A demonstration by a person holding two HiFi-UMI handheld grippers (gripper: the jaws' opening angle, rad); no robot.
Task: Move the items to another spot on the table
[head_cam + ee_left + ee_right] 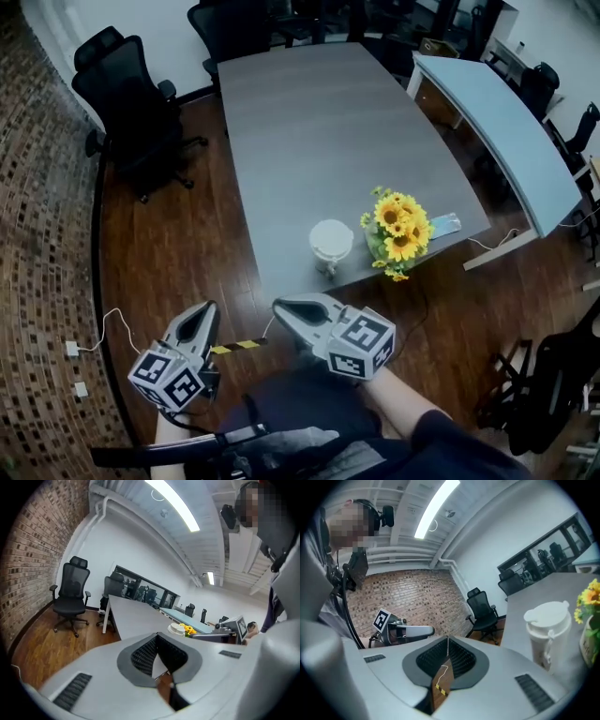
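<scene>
A white lidded cup (330, 246) stands near the front edge of the grey table (309, 141). Just to its right is a bunch of yellow sunflowers (401, 230) in a vase, with a small flat pale-blue item (444, 225) beside it. Both grippers hang below the table's front edge, over the wooden floor. My left gripper (208, 309) is shut and holds nothing, its tips (157, 636) pointing at the table. My right gripper (279, 307) is also shut and empty; the cup (548, 630) and flowers (589, 597) lie to the right of its tips (448, 639).
A black office chair (131, 103) stands left of the table, with more chairs at the far end. A light-blue table (506, 122) runs along the right. A white cable and a yellow-black strip (239, 345) lie on the floor between the grippers.
</scene>
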